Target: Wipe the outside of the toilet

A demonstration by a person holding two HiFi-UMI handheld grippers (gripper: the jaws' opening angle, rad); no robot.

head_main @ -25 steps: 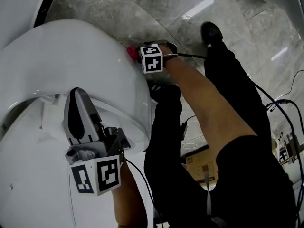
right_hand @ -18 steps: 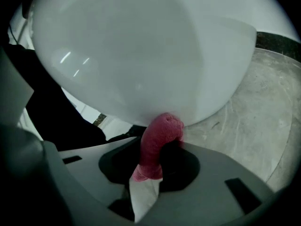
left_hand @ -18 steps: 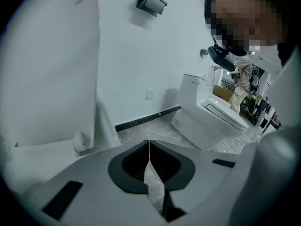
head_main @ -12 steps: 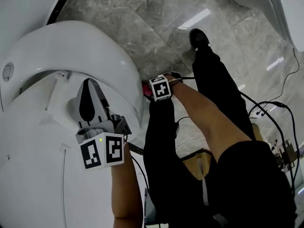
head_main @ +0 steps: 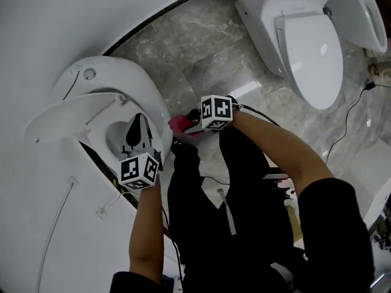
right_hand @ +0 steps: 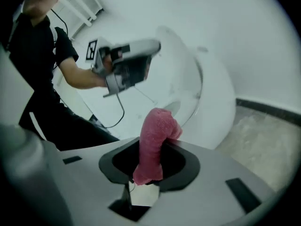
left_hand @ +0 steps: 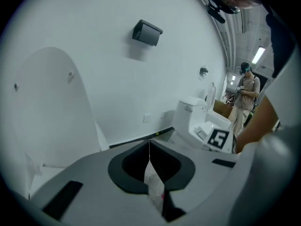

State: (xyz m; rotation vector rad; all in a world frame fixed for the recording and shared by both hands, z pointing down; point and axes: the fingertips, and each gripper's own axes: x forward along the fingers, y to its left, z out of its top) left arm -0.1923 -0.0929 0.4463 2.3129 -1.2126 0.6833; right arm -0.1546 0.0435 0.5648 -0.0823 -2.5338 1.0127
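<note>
Head view: the toilet (head_main: pixel 149 90) sits at 10 o'clock, lid (head_main: pixel 67 116) up, bowl open. The task's thing lies there, w/ both claws close by its 3 o'clock side.

Left claw (left_hand: pixel 149 147): jaws pressed together along a thin seam, nothing gripped. In the head view it hangs over the bowl opening, its marker cube (head_main: pixel 139 171) at 6 o'clock of the jaws. Contact w/ the seat can't be told.

Right claw (right_hand: pixel 155 149): clamped on a pink cloth (right_hand: pixel 157 131) — the cloth stands up out of the jaws and folds over at its top. In the head view the cloth shows just beside the toilet's outer wall, at 3 o'clock of the rim; whether it touches the porcelain can't be told. The right gripper view has the white bowl behind the cloth at 1 o'clock, and the left claw held up at 11 o'clock.

Floor (head_main: pixel 201 54): grey marble. A 2nd toilet (head_main: pixel 308 44) stands at 1 o'clock in the head view, lid down, well apart from the first. The person's legs (head_main: pixel 201 212), in black, fill 6 o'clock; a cable (head_main: pixel 348 112) runs over the floor at 3 o'clock.

Left gripper view — a small dark box (left_hand: pixel 147 32) on the white wall at 12 o'clock, and another person (left_hand: pixel 245 95) far off at 3 o'clock.
</note>
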